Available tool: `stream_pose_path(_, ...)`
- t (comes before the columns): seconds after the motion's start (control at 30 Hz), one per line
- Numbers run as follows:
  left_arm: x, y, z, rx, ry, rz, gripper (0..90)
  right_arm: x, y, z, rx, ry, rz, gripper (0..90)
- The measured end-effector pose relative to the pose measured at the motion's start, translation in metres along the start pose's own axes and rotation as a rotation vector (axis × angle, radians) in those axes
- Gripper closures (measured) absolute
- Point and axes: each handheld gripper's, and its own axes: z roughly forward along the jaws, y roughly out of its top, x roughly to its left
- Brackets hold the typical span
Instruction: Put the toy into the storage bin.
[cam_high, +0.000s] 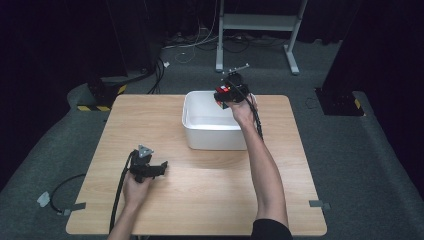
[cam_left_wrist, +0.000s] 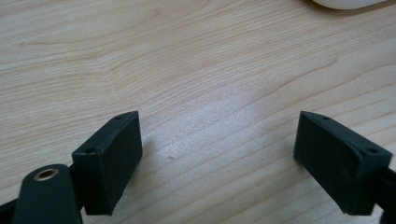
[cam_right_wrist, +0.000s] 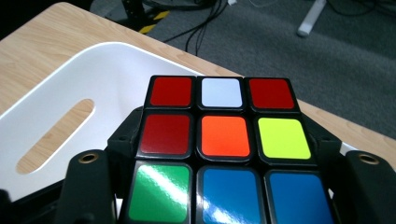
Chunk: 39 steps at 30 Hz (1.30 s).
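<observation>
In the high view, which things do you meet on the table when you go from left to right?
Left tool → white bin → right tool holding the puzzle cube at the bin's far right corner.

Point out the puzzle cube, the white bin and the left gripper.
puzzle cube (cam_right_wrist: 225, 136): right gripper view, its orange centre sticker.
white bin (cam_high: 216, 138): high view, its near wall.
left gripper (cam_left_wrist: 217, 156): left gripper view, midway between its open jaws.

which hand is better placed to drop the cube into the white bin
Right. The right gripper already clamps the puzzle cube over the far rim of the white bin; the left gripper sits open and empty on the table.
</observation>
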Motion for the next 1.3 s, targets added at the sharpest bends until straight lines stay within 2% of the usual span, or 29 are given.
stream_pose_path(0.17, 0.0, 0.0, 0.0, 0.0, -0.001, -0.001, 15.5, -0.006, -0.001, 0.007, 0.02, -0.013, 0.045, 33.5)
stream_pose_path(0.23, 0.0, 0.0, 0.0, 0.0, 0.0, 0.0, 15.5, -0.008, -0.001, 0.009, 0.027, -0.028, 0.048, 33.5)
stream_pose_path(0.33, 0.0, 0.0, 0.0, 0.001, -0.001, 0.0, 15.5, -0.008, 0.0, 0.01, 0.017, -0.025, 0.059, 33.5)
stream_pose_path(0.5, 0.0, 0.0, 0.0, 0.0, -0.002, 0.0, 15.3, -0.003, 0.0, 0.011, 0.034, -0.035, 0.042, 33.4)
stream_pose_path(0.6, 0.0, 0.0, 0.0, 0.002, -0.003, -0.001, 15.2, -0.003, -0.002, 0.012, 0.035, -0.029, 0.056, 33.4)
stream_pose_path(0.7, 0.0, 0.0, 0.0, 0.001, -0.003, -0.001, 15.2, -0.003, -0.006, 0.015, 0.061, -0.035, 0.048, 33.4)
stream_pose_path(0.97, 0.0, 0.0, 0.0, 0.002, -0.003, -0.001, 15.2, -0.002, -0.007, 0.013, 0.052, -0.03, 0.051, 33.4)
stream_pose_path(1.2, 0.0, 0.0, 0.0, 0.002, -0.003, -0.001, 15.2, -0.003, -0.015, 0.016, 0.063, -0.029, 0.05, 33.5)
stream_pose_path(1.3, 0.0, 0.0, 0.0, 0.001, -0.002, -0.001, 15.2, -0.002, -0.017, 0.016, 0.077, -0.037, 0.035, 33.5)
